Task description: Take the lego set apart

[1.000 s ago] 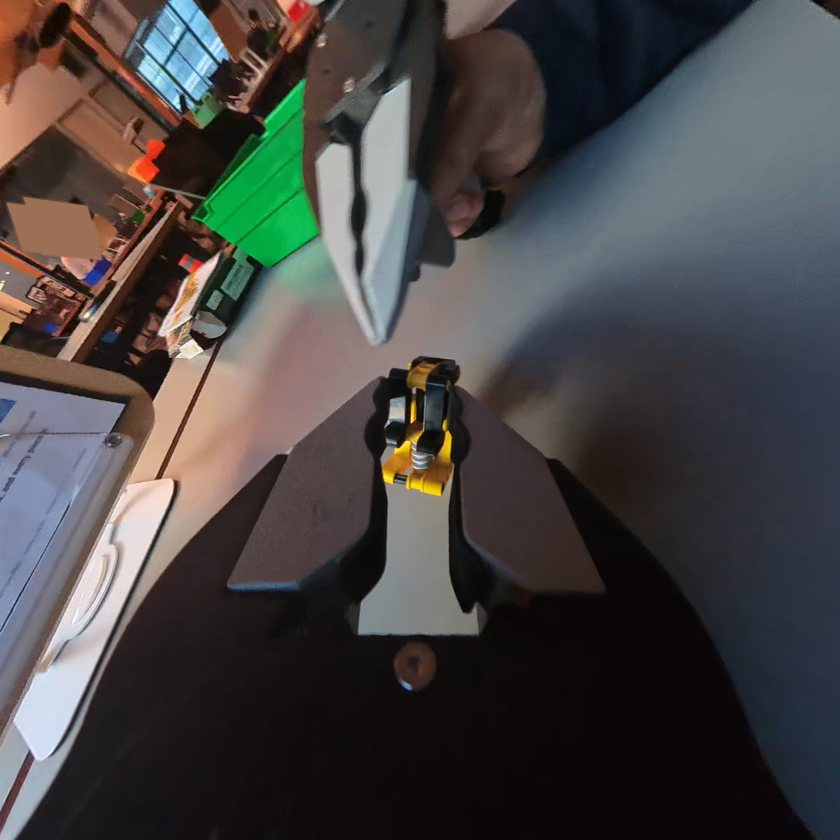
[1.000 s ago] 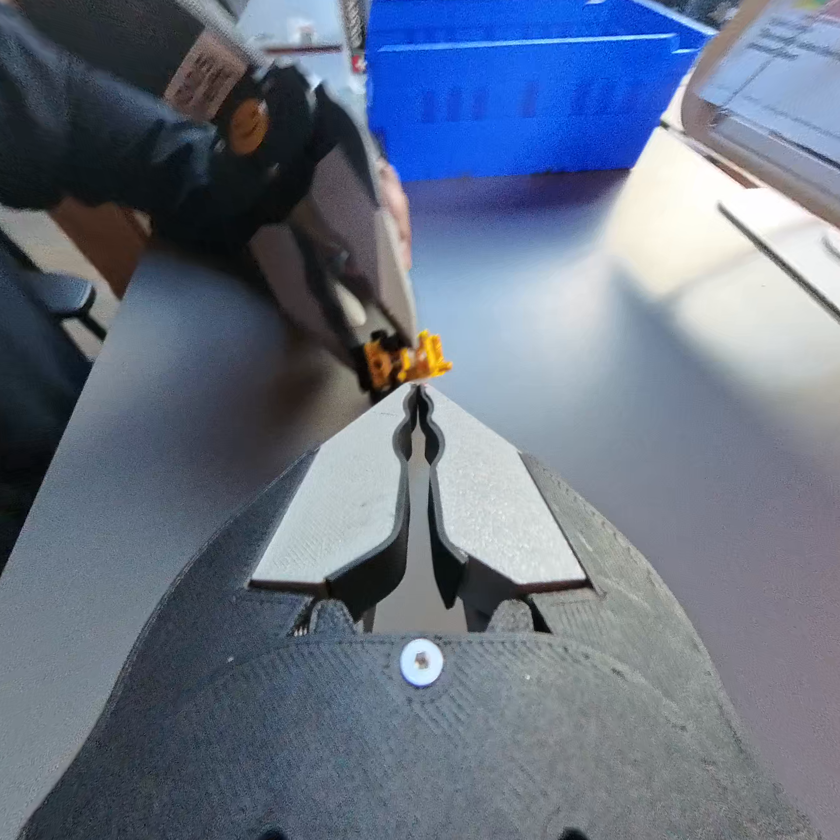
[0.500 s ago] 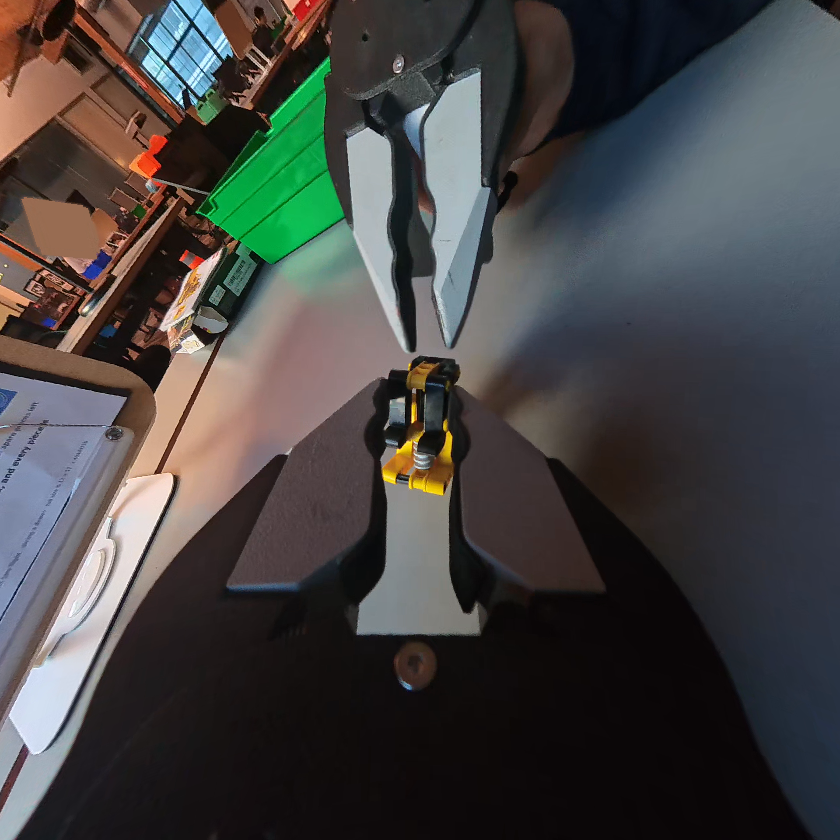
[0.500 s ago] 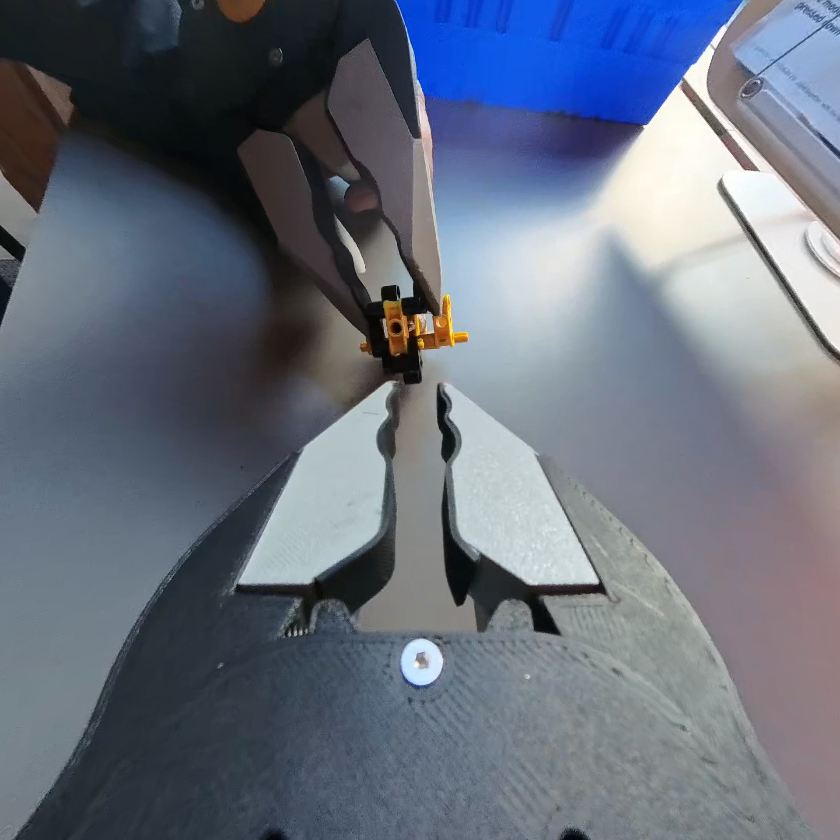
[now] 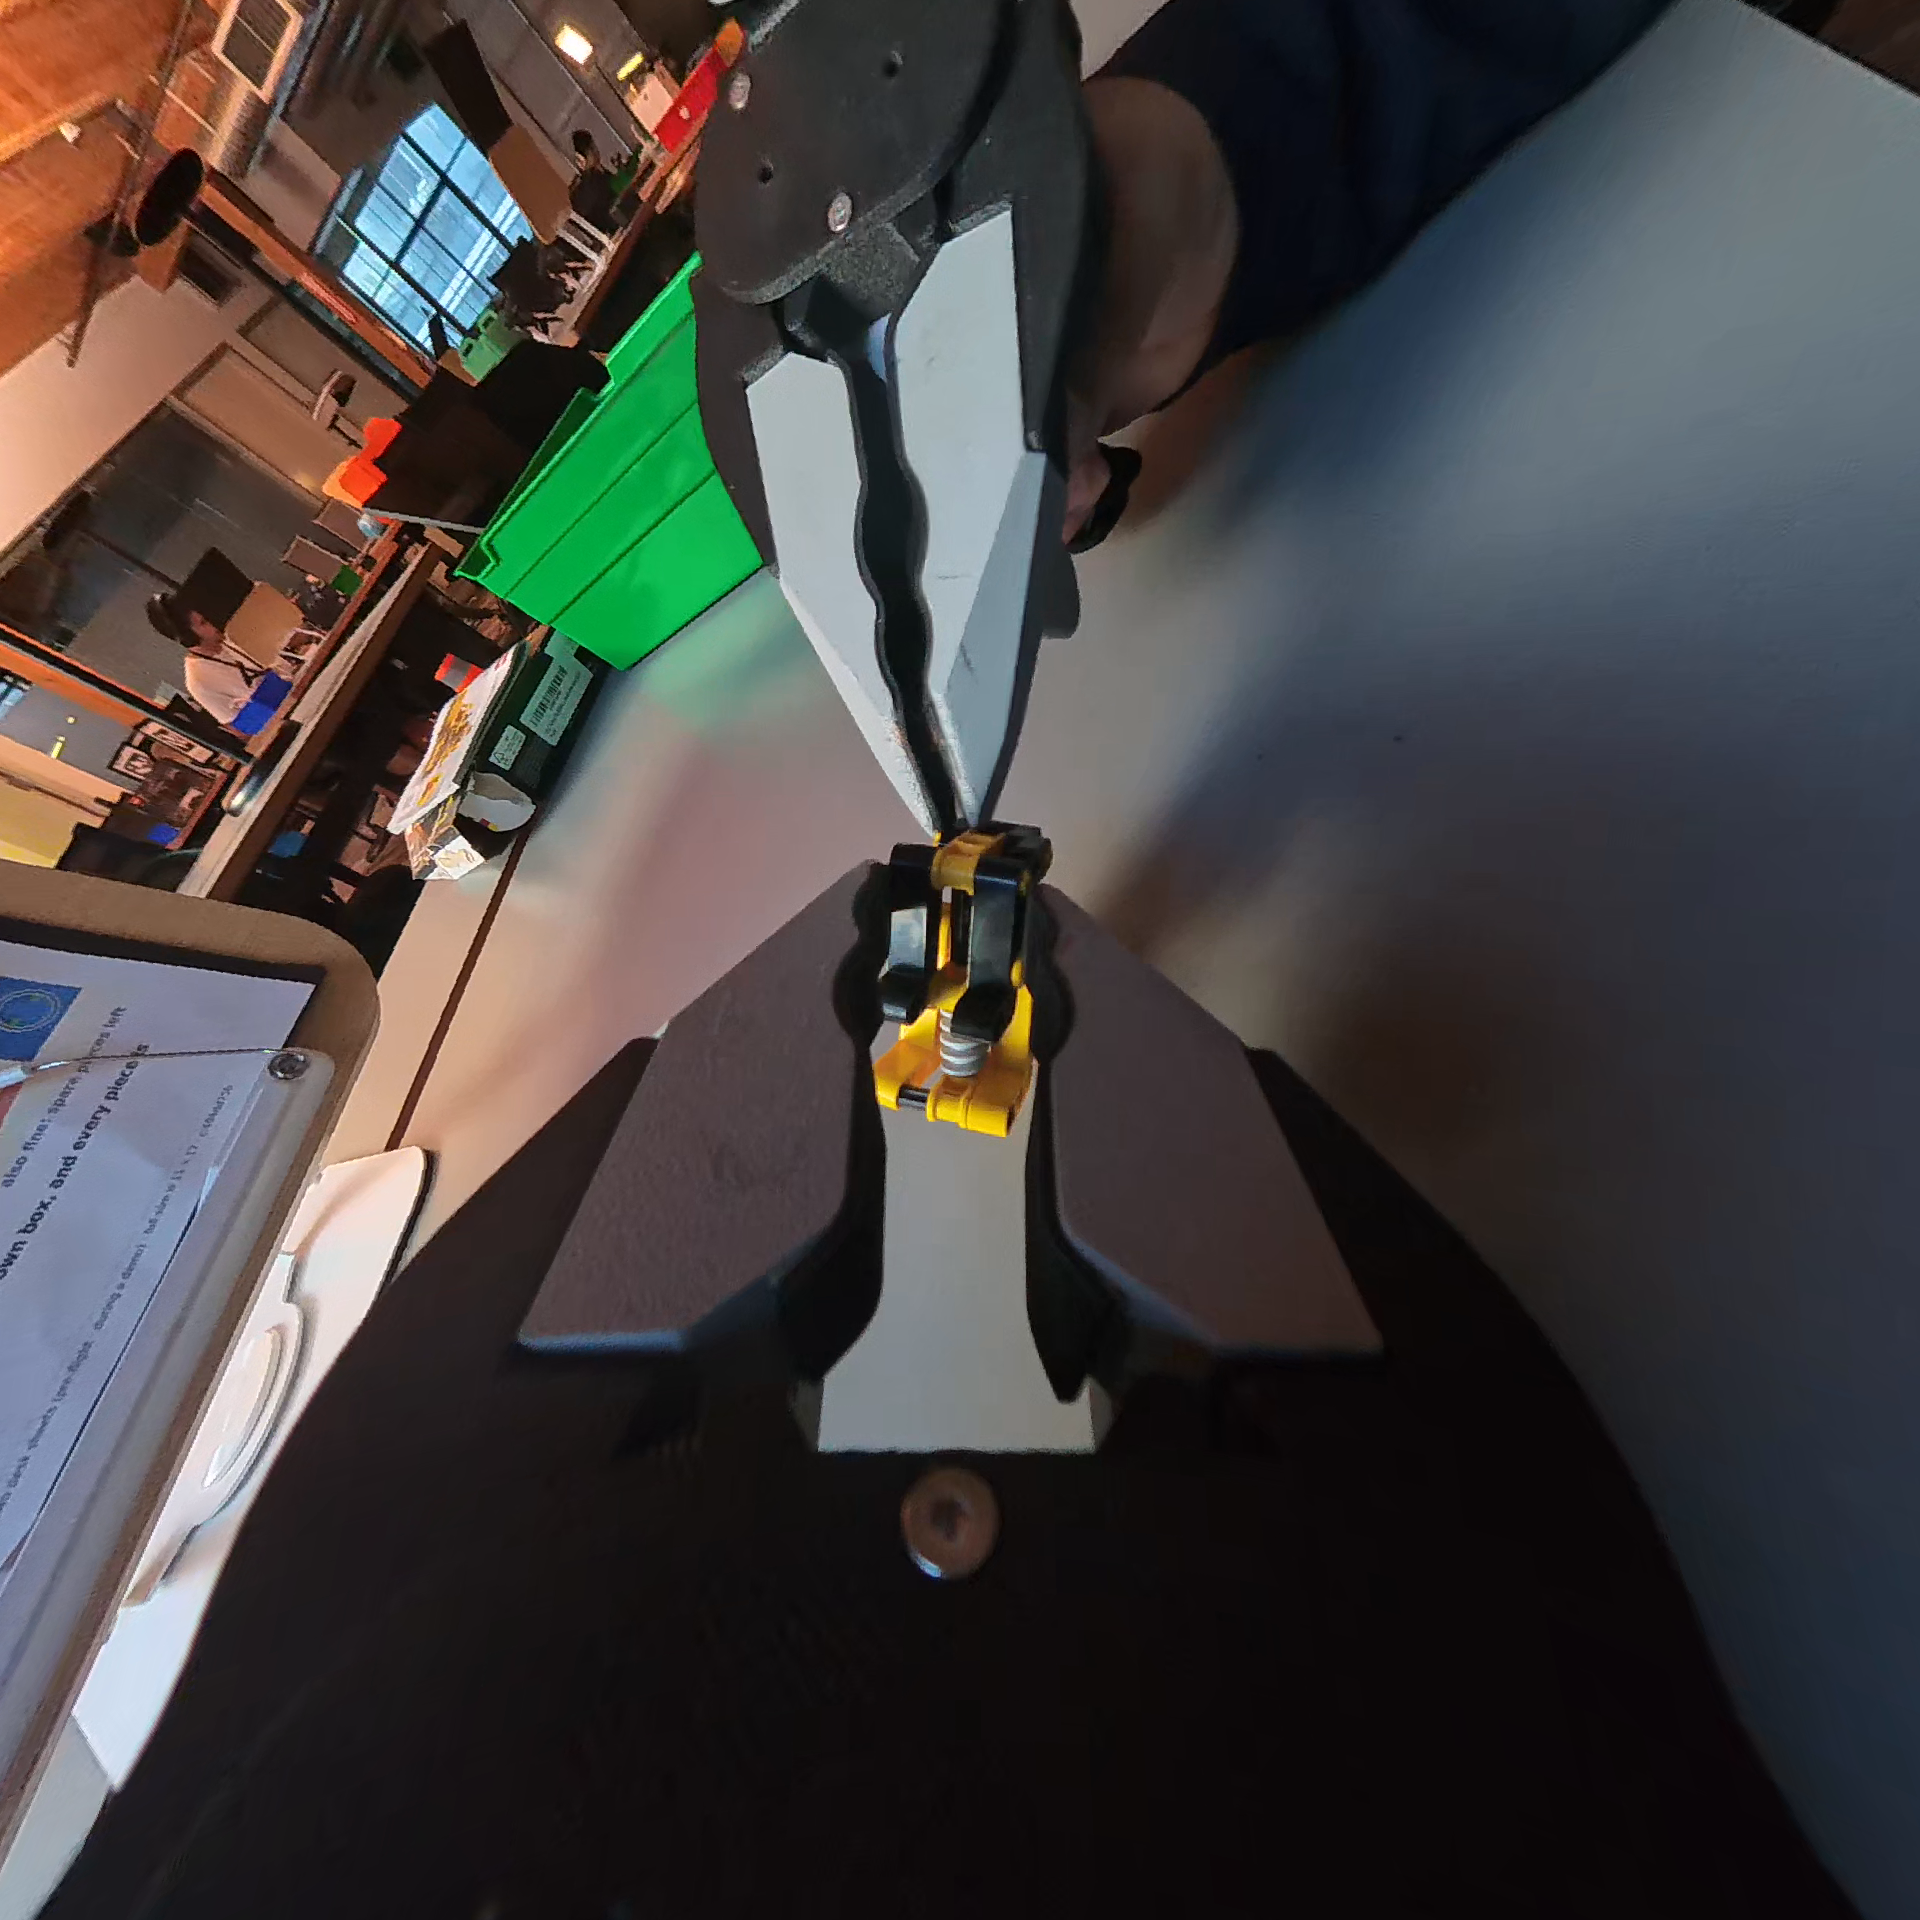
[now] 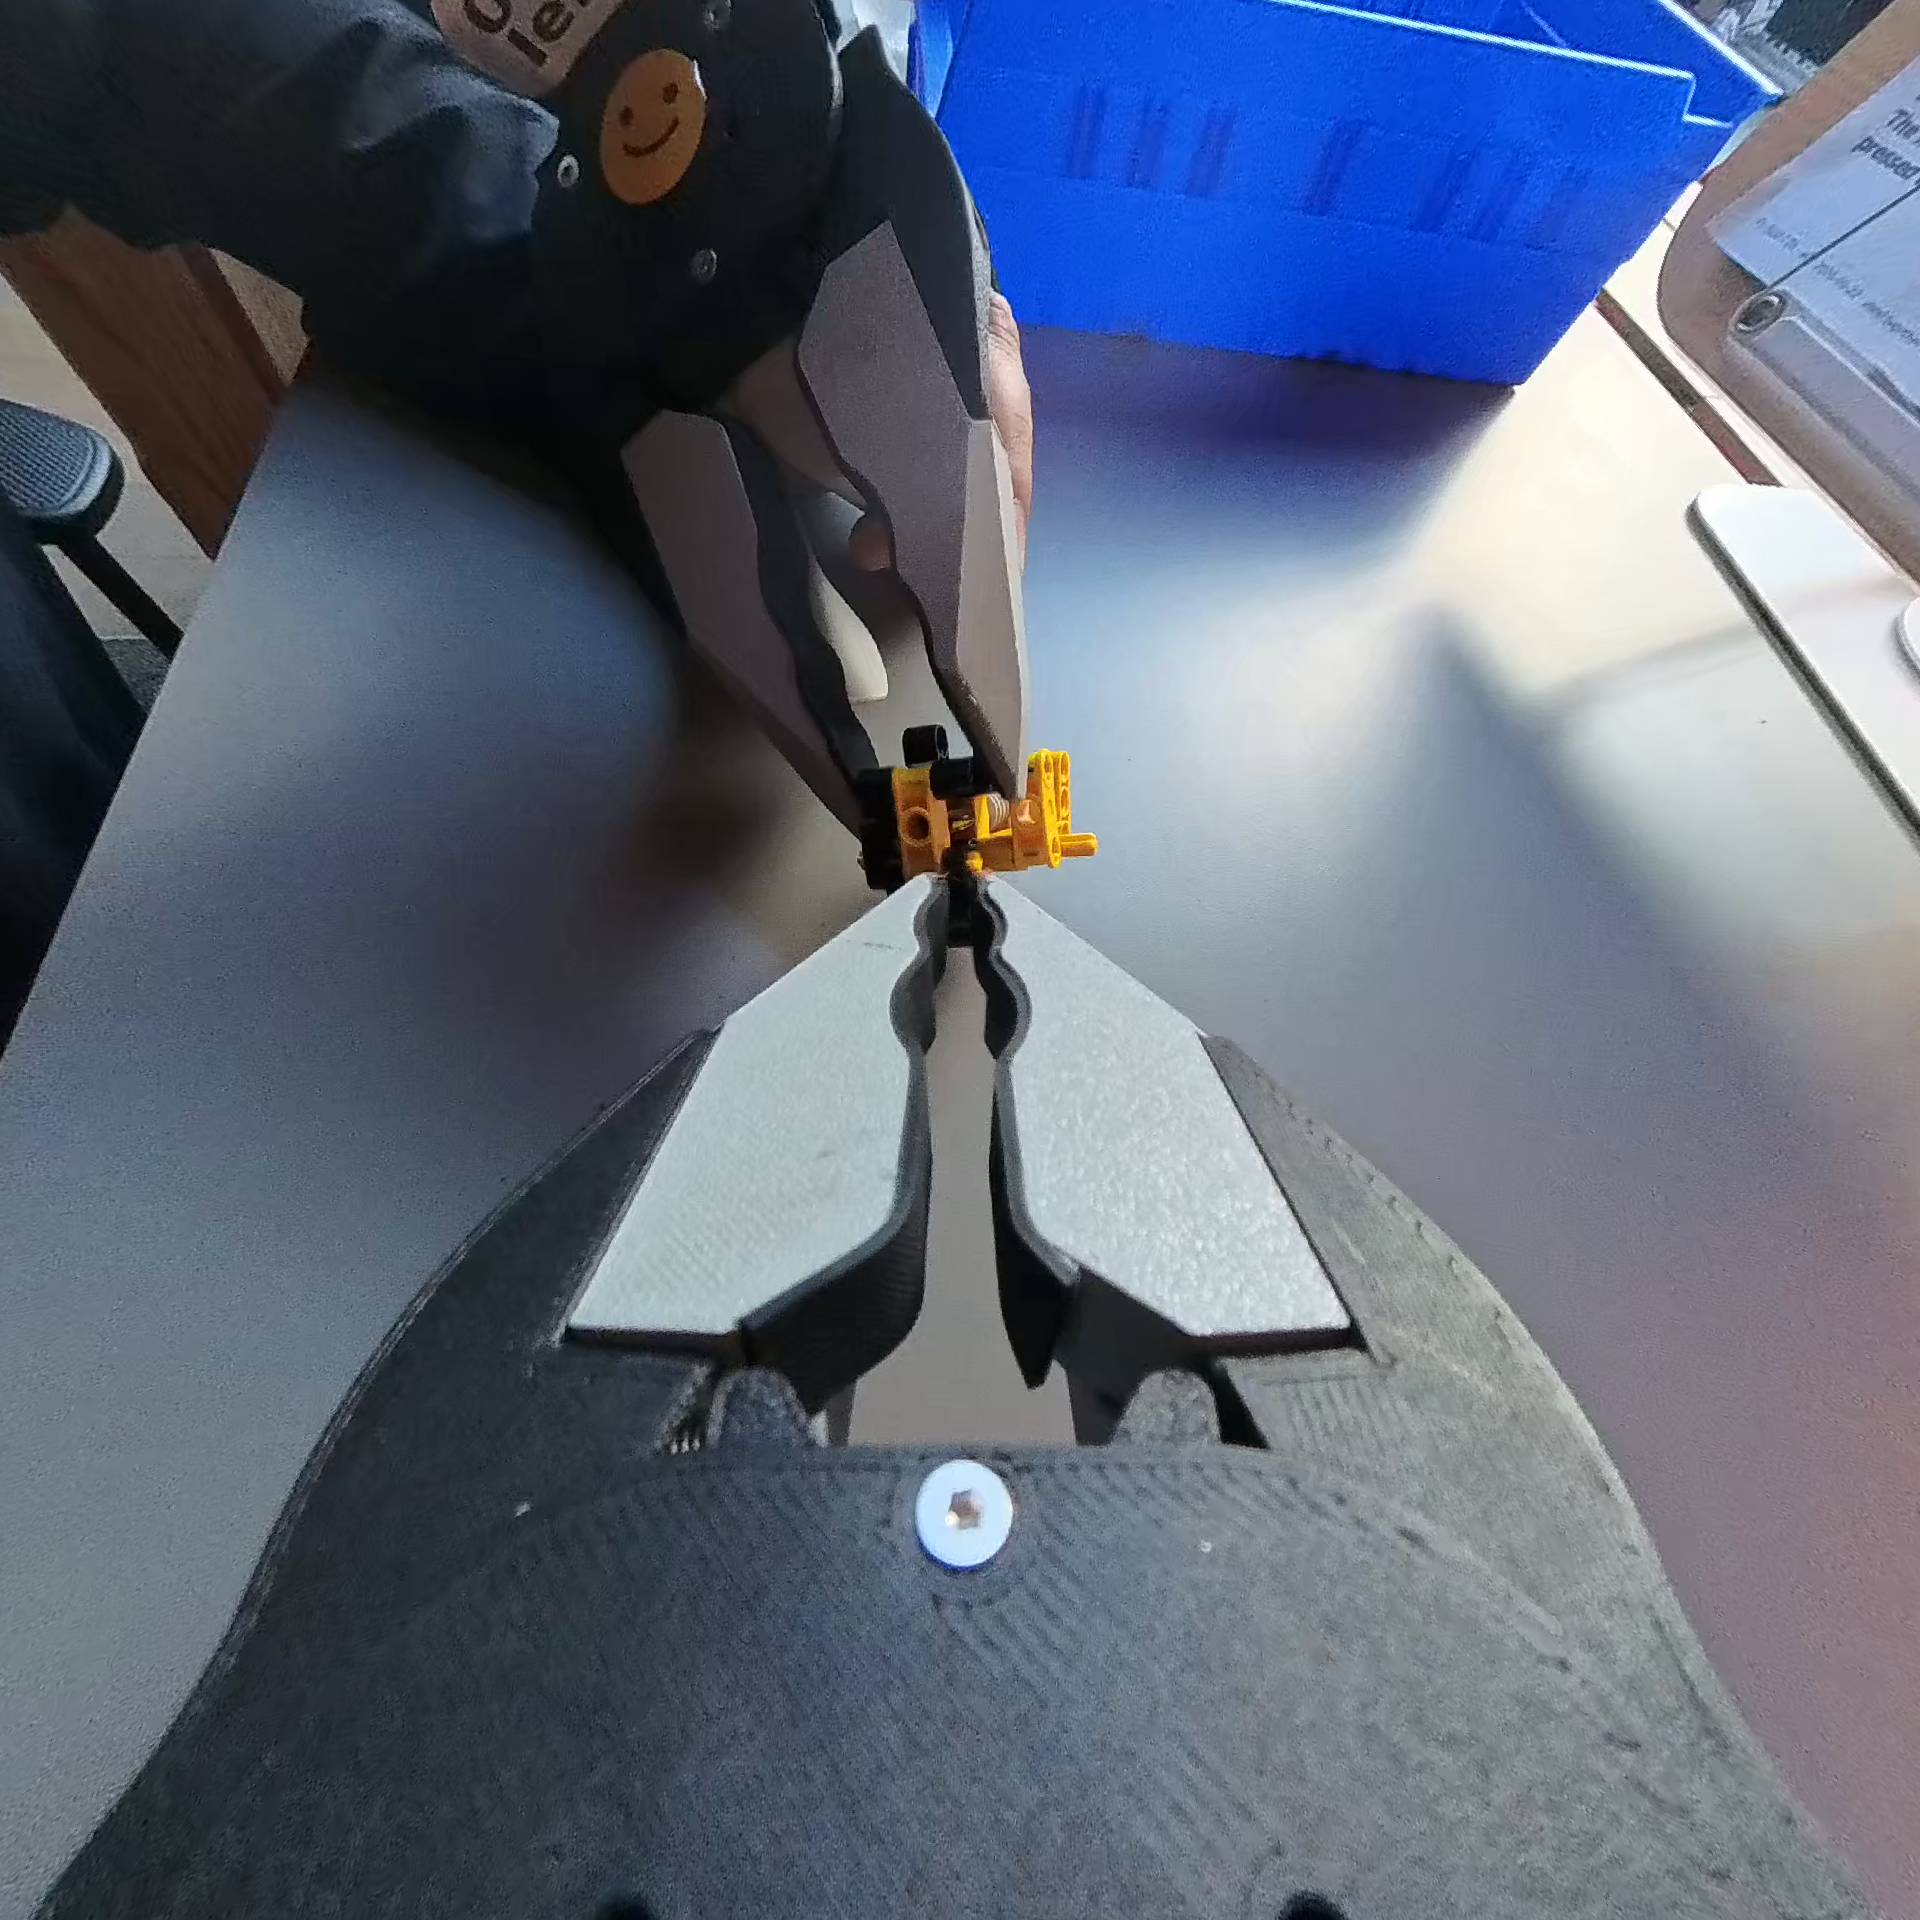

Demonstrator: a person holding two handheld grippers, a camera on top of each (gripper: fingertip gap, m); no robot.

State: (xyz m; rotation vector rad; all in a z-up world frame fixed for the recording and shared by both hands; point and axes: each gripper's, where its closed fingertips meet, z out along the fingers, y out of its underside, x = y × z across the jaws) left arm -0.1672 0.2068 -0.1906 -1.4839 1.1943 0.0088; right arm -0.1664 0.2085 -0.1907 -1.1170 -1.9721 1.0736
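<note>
Lego set (image 5: 958, 977), a small yellow and black assembly with a pale spring in its middle, is held in the air above the grey surface (image 5: 1507, 935), caught between both grippers. The left gripper (image 5: 954, 935) has its two fingers clamped on the sides of the black part, with the yellow end and the spring lying back in the gap between them. In the right wrist view the same set (image 6: 971, 816) shows at the far end of the left gripper (image 6: 935, 790), its yellow pin end sticking out to the right past the fingertips.

The right gripper (image 6: 961, 899) comes at the set from the opposite side. Its fingers are drawn nearly together, and their tips pinch a small black piece at the near edge of the set. In the left wrist view the right gripper (image 5: 951, 821) points down with its tips meeting at the yellow and black top of the set, touching it. A person's hand (image 5: 1153, 312) in a dark sleeve holds it from behind.

A green bin (image 5: 623, 520) stands at the far left edge of the surface in the left wrist view. A blue bin (image 6: 1299, 187) sits at the far edge in the right wrist view. A framed printed sheet (image 5: 114, 1164) on a white stand is near the left edge of the surface.
</note>
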